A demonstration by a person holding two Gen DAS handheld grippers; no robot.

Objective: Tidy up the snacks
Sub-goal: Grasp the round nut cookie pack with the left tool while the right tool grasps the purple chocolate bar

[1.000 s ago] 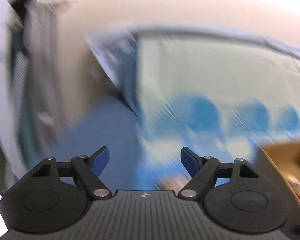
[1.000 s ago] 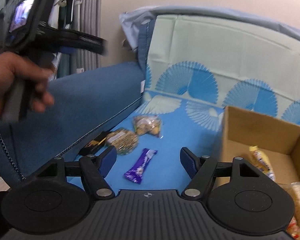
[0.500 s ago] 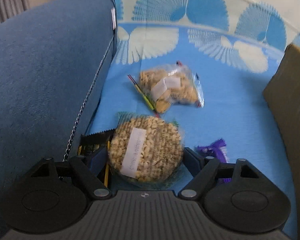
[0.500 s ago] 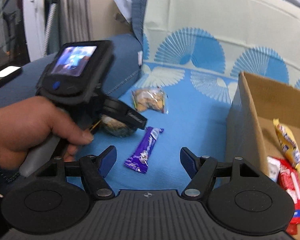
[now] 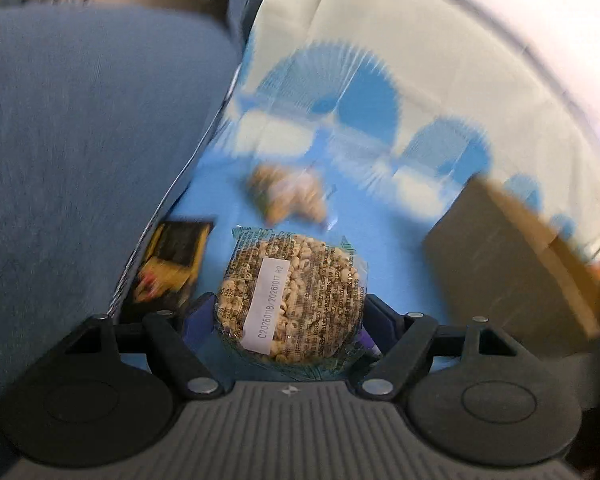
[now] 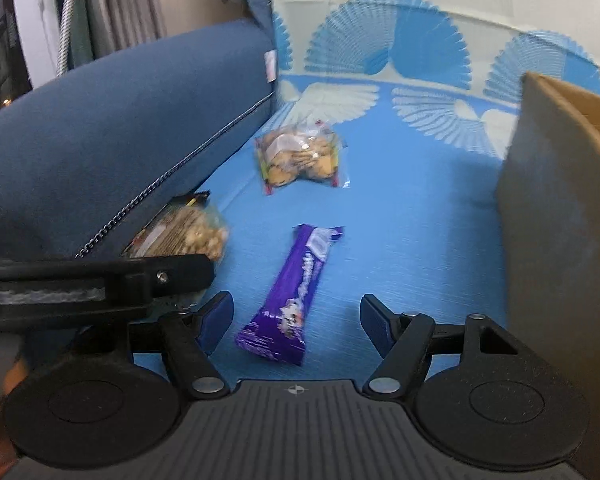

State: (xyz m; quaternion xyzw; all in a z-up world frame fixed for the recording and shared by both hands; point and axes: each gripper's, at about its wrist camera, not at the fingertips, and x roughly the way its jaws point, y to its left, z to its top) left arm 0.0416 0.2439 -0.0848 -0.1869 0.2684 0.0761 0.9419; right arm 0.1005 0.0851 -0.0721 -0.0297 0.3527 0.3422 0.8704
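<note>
A round puffed-grain cake pack (image 5: 290, 300) with a white date label lies on the blue seat cover between the fingers of my left gripper (image 5: 290, 316). Those fingers stand wide on either side of it and do not squeeze it. In the right wrist view the same pack (image 6: 188, 232) sits by the sofa arm at the tip of the left gripper (image 6: 100, 280). My right gripper (image 6: 296, 320) is open just above a purple chocolate bar (image 6: 296, 284), whose near end lies between the fingers, untouched. A clear bag of cookies (image 6: 298, 154) lies further back.
A black and yellow packet (image 5: 172, 264) is wedged against the blue sofa arm (image 6: 100, 128) on the left. A cardboard box (image 6: 560, 220) stands on the right, its wall close to the right gripper. A fan-patterned backrest rises behind. A person's hand shows at the lower left.
My left gripper has swung down from facing the backrest onto the round pack, which now sits between its fingers. My right gripper has dropped and closed in on the purple bar.
</note>
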